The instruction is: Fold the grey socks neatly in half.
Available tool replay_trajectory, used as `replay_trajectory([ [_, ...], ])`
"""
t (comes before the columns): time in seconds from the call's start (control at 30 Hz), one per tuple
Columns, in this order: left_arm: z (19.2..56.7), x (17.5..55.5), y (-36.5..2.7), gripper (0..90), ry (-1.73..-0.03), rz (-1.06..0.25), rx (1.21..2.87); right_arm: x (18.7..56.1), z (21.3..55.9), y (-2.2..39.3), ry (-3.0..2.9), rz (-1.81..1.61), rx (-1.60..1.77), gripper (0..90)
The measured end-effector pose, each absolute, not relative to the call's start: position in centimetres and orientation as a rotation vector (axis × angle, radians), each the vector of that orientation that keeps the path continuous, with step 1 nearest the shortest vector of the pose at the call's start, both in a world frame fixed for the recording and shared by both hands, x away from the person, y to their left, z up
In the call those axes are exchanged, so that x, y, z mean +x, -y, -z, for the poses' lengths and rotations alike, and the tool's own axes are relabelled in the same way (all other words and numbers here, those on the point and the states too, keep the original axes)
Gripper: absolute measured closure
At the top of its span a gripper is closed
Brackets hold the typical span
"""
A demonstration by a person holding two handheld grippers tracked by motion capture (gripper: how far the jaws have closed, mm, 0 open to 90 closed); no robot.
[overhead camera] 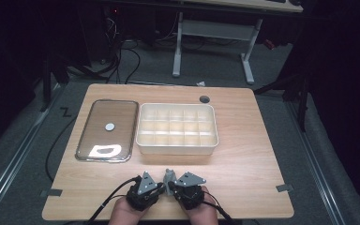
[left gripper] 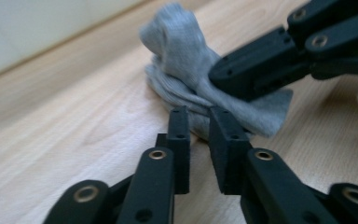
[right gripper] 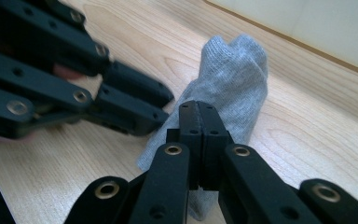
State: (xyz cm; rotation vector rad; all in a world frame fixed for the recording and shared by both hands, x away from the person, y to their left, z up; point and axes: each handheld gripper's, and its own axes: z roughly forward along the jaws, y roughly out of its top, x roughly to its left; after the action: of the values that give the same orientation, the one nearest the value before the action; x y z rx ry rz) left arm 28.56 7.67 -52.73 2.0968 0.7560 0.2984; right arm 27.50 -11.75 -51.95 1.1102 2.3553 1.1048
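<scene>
At the near edge of the desk [overhead camera: 243, 187], the person's two hands hold the grippers close together, jaws pointing inward at a small grey sock [overhead camera: 169, 177] that lies between them on the wood. The right gripper [right gripper: 199, 120] has its jaws pressed together on the sock's fabric, pinching a fold of it; the cloth rises in a rumpled hump beyond the tips. The left gripper [left gripper: 199, 122] has its jaws slightly spread, a narrow gap between them, their tips right at the sock's lower edge but not pressing on it. In the left gripper view the right gripper's black jaws cross in front of the sock from the right and cover part of it.

Farther back, near the middle of the desk, stands a white divided box [overhead camera: 176, 146] with rows of small compartments. Just beside it on the left lies its flat clear lid [overhead camera: 98, 115], a round pale spot at its centre and a bright glare near its front edge. A dark round grommet [overhead camera: 205, 99] sits in the desktop behind the box. Beyond the desk, white table legs [overhead camera: 248, 61] and cables stand on the dim floor.
</scene>
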Motion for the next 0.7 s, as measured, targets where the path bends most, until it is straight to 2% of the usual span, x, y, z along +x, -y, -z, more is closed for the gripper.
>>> replay_trajectory([
  [0.07, 52.2, 28.6, -8.4, 75.3, -0.764, -0.299, 2.047, 27.4, 52.0, 11.7, -2.355, -1.099, 1.1, 90.0],
  [0.2, 51.1, 28.8, -8.8, 84.7, -0.765, -0.241, 1.965, 27.5, 51.9, 11.7, -2.368, -1.106, 1.114, 90.0],
  [0.3, 50.4, 29.0, -8.3, 89.9, -0.749, -0.249, 1.952, 27.5, 52.0, 11.8, -2.363, -1.115, 1.1, 90.0],
  [0.7, 48.2, 30.8, -4.1, 89.8, -0.692, -0.261, 1.982, 27.8, 52.2, 12.3, -2.378, -1.172, 1.108, 90.0],
])
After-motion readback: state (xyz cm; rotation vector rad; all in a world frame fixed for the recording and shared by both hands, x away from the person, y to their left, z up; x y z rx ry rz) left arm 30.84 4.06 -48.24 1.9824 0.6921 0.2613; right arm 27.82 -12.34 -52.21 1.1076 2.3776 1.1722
